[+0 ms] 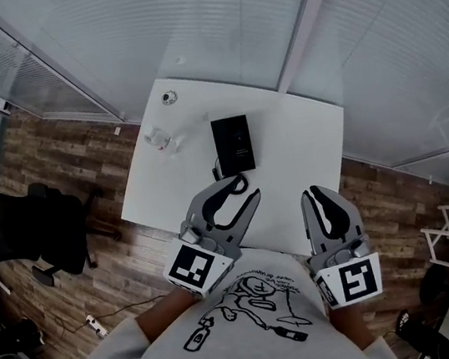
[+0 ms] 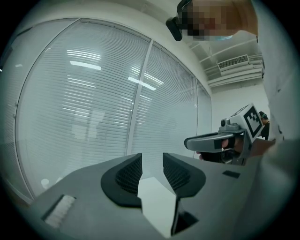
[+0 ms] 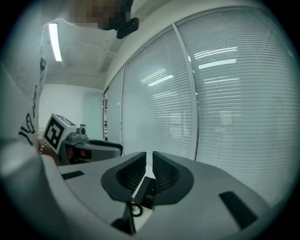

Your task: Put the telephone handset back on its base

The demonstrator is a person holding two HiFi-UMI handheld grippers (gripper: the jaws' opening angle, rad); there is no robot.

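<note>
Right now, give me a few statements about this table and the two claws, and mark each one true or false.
1. The black telephone lies on the white table. True.
2. The left claw grips the telephone. False: its jaws stand apart with nothing between them.
3. The right claw has its jaws almost together and holds nothing. True.
4. A black office chair stands off the table to the person's right. False: it stands off the table to the person's left.
5. Both claws are near the table's near edge, short of the telephone. True.
</note>
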